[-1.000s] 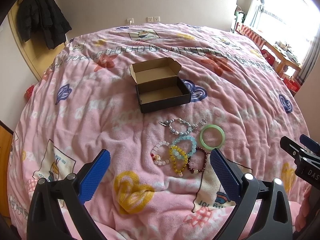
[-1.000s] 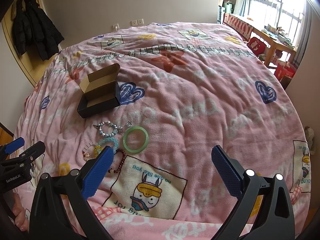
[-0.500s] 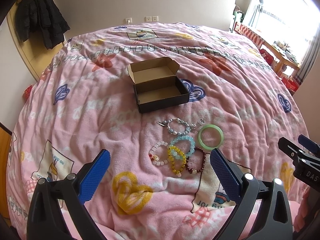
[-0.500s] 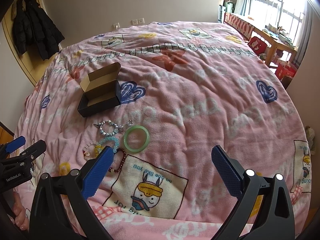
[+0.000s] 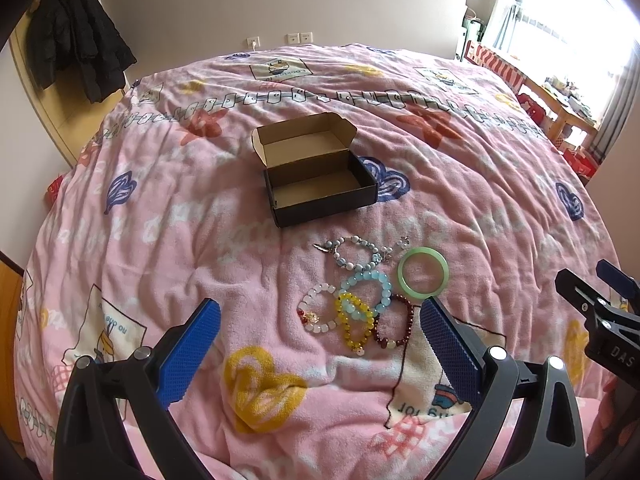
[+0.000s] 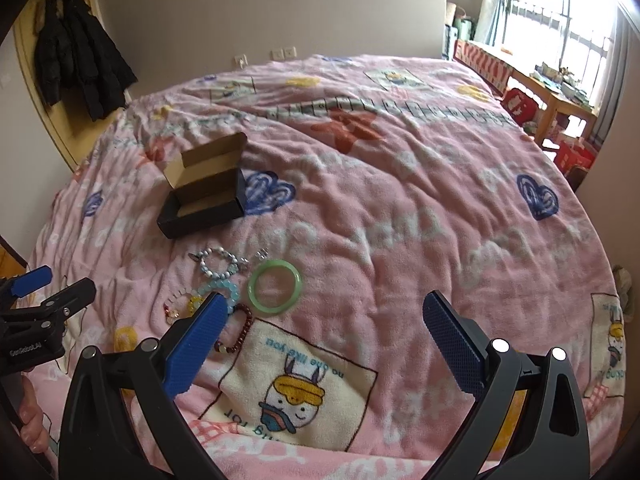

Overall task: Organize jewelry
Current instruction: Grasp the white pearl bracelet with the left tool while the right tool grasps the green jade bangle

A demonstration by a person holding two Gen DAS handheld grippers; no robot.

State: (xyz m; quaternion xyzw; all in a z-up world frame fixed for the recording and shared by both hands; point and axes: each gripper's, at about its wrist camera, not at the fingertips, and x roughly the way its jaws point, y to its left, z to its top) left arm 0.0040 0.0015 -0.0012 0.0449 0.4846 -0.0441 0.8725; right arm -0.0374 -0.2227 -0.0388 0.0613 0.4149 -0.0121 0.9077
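An open black cardboard box (image 5: 320, 184) with its lid flap raised sits on the pink bedspread (image 5: 160, 220); it also shows in the right wrist view (image 6: 202, 208). In front of it lies a cluster of bracelets: a green bangle (image 5: 423, 273) (image 6: 274, 287), a grey-blue beaded one (image 5: 357, 254), a light blue one (image 5: 368, 294), a white one (image 5: 318, 314), a yellow one (image 5: 352, 326) and a dark red one (image 5: 394, 326). My left gripper (image 5: 320, 344) is open and empty just before the cluster. My right gripper (image 6: 324, 340) is open and empty, right of the bangle.
Dark coats (image 5: 76, 36) hang on the left wall. A wooden table (image 6: 556, 96) with clutter stands by the window at the right. The bedspread is wrinkled and soft. Each gripper shows at the edge of the other's view.
Both grippers have drifted slightly; the box and bracelets sit a little higher and left in the left wrist view. Nothing has been touched or picked up.
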